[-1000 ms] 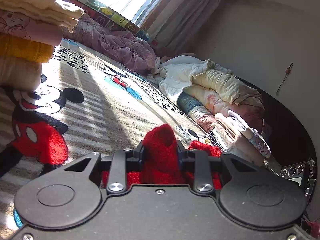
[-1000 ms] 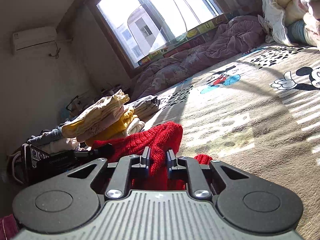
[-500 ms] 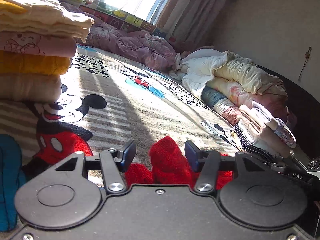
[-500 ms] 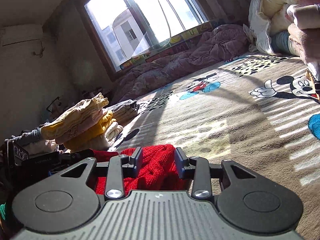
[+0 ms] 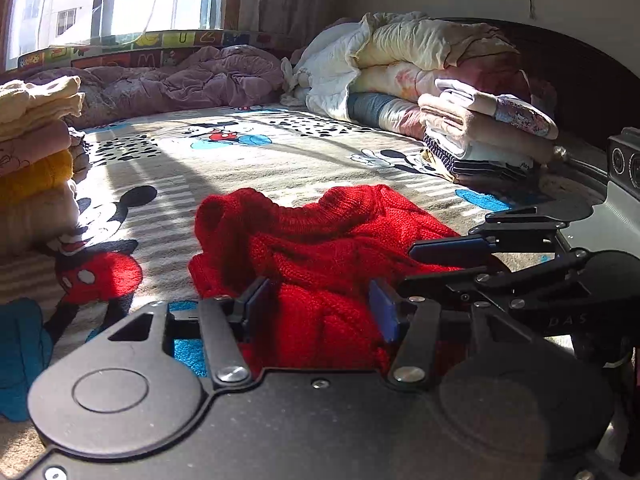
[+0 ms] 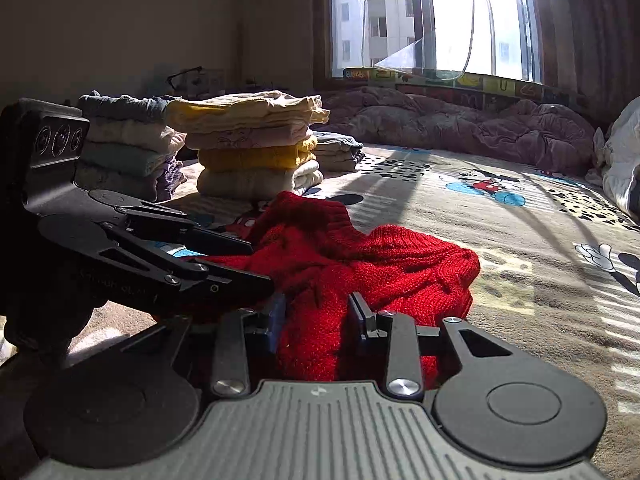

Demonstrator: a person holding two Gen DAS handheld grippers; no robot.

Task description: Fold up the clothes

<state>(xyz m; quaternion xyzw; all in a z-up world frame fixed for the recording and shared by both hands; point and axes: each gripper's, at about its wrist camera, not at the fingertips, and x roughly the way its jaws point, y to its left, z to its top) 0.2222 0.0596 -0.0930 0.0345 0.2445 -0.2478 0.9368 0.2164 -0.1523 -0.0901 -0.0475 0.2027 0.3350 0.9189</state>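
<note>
Both the left gripper [image 5: 320, 306] and right gripper [image 6: 316, 316] have just opened, straddling the bunched red sweater [image 5: 320, 240] unpinched; flattening it on the blanket [image 5: 280, 168] should precede regripping.

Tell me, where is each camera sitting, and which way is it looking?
Left wrist: rides on the left tongs, looking across the bed at the red sweater toward the rolled bedding; those tongs and the right tongs show.
Right wrist: rides on the right tongs, looking over the sweater toward the folded stack and window; the left tongs show too.
Shared: the sweater, lying between both pairs of jaws, which have just been opening; the window.
</note>
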